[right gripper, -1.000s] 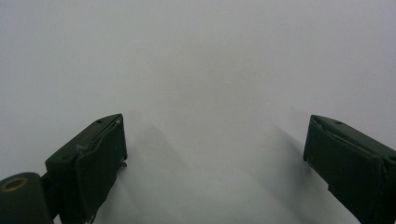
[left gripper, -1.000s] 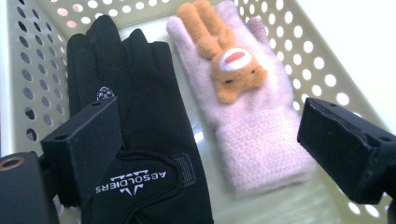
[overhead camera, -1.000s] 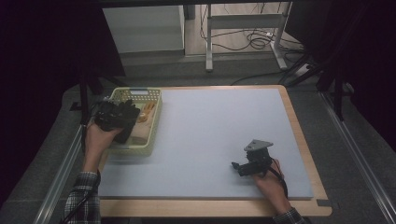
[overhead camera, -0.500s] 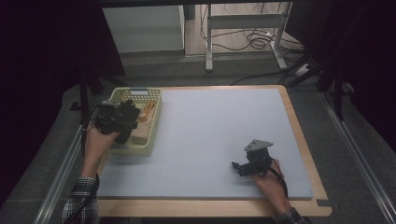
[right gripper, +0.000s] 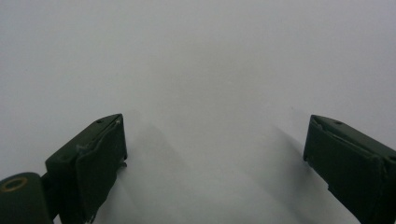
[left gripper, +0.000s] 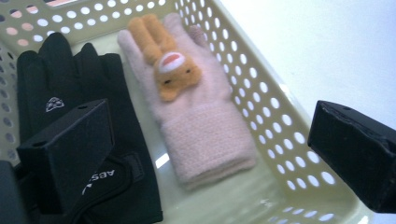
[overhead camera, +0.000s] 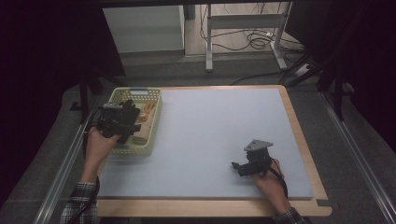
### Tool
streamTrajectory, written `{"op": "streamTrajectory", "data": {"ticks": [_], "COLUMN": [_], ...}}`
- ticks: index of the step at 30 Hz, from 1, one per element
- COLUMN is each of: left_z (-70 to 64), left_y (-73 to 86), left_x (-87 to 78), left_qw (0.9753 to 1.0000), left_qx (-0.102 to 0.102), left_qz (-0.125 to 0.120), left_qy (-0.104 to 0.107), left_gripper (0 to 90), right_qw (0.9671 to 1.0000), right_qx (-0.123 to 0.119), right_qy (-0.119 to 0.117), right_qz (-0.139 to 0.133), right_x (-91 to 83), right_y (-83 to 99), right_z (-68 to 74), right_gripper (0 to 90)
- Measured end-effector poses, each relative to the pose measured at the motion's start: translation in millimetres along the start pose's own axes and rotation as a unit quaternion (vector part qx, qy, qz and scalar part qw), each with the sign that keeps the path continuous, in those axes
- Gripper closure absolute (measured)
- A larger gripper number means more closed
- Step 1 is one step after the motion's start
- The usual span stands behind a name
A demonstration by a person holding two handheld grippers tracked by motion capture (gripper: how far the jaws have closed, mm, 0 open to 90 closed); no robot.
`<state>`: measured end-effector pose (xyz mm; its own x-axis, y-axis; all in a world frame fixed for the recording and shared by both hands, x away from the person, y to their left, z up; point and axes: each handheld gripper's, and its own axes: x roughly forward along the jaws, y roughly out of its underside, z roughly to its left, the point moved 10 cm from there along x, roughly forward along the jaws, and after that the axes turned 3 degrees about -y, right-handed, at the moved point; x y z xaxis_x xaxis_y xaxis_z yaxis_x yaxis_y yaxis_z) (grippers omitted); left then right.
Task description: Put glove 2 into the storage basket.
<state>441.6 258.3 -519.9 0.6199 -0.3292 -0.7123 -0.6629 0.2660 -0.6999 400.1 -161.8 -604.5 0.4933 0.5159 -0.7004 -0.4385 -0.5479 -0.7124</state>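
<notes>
Wooden-edged table (overhead camera: 299, 135), pale grey mat (overhead camera: 219, 135) on top; perforated yellow basket (overhead camera: 152, 95) on mat's left edge.

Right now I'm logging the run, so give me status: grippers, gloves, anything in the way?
Left gripper open over basket. Right gripper open, empty, low over mat. Pink glove and black glove lying side by side in basket. Nothing blocking pink glove.

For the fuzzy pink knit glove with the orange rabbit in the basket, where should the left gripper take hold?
Grip the fuzzy pink knit glove at its thick ribbed cuff, probably from above. It lies flat, and the perforated cream plastic basket wall blocks a sideways approach. The left gripper is open above it.
</notes>
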Motion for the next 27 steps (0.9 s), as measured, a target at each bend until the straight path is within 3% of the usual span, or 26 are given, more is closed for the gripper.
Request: {"op": "streamTrajectory", "data": {"ticks": [16, 27], "left_z": [-26.3, -47.8], "left_y": [-2.0, -4.4], "left_x": [-11.1, -8.9], "left_qw": [0.999, 0.9976], "left_qx": [0.029, 0.05], "left_qz": [-0.024, -0.031], "left_qy": [0.023, 0.038], "left_gripper": [0.9, 1.0], "right_qw": [1.0, 1.0], "right_qx": [0.001, 0.001], "right_qy": [0.0, 0.0], "right_qz": [0.001, 0.001], "right_x": [0.0, 0.0], "right_y": [0.0, -0.1], "right_z": [0.1, 0.1], "right_gripper": [5.8, 5.8]}}
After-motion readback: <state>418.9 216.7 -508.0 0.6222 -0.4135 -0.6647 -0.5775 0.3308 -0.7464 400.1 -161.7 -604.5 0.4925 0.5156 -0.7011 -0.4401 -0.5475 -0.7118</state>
